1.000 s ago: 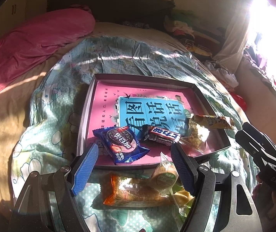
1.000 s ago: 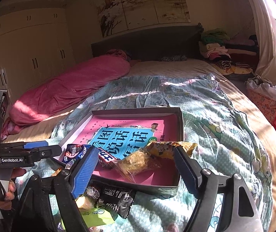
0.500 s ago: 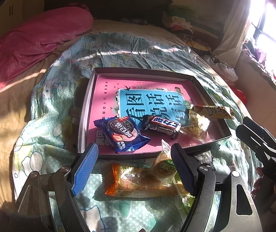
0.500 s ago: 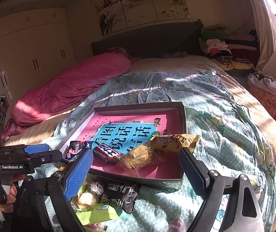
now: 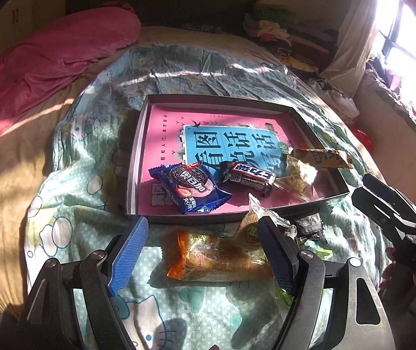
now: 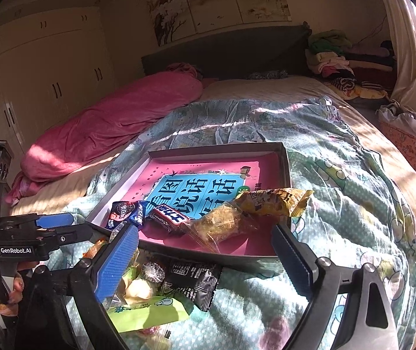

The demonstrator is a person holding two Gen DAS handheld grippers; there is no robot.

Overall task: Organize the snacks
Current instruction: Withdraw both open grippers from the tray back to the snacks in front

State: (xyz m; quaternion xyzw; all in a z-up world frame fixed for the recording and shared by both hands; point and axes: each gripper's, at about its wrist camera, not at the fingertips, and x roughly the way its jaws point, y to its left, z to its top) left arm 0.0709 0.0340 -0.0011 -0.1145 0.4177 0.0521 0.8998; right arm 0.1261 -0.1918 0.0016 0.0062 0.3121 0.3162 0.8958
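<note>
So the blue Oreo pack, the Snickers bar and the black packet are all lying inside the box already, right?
Not quite. The black packet lies outside the box, on the bedspread by its near wall, as the right wrist view shows. The blue Oreo pack and the Snickers bar are inside.

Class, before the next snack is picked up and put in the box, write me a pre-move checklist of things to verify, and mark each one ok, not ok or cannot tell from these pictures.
1. Left gripper open and empty: ok.
2. Right gripper open and empty, its jaws having just been opening: ok.
3. Orange snack pack lies on the bedspread between the left gripper's fingers, untouched: ok.
4. Free floor space in the box: ok, the far half is bare.
5. Yellow packet fully inside the box: not ok, it rests on the rim and sticks out.
6. Black packet free of the snacks beside it: cannot tell.
</note>
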